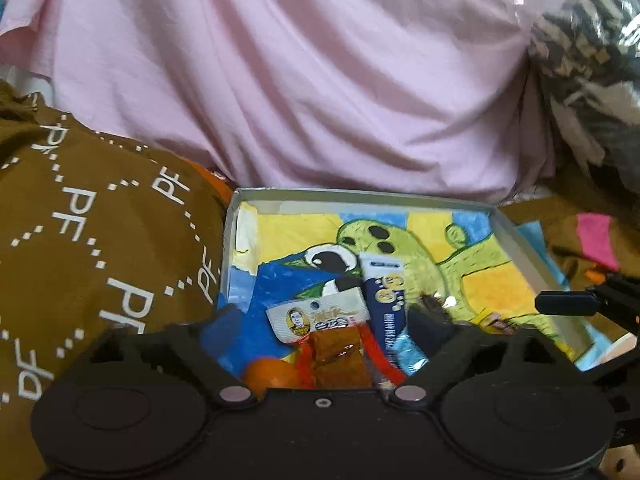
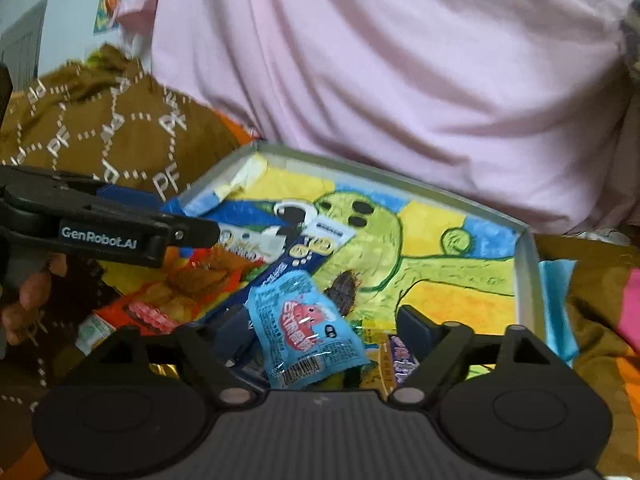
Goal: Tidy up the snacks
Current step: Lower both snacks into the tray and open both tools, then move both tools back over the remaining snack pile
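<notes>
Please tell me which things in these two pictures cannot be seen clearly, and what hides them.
- Near edge of the tray: hidden in both views by each claw's own body.
- Light blue packet: bottom edge cut off in the right wrist view by the right claw; small print blurred.
- Orange item: left wrist view, mostly behind the left claw; unidentifiable.
- Purple packet: right wrist view, partly covered by a claw finger.

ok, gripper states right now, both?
Left gripper: open, holding nothing; snack packets lie between its fingers.
Right gripper: open, light blue packet lies loose between its fingers.
</notes>
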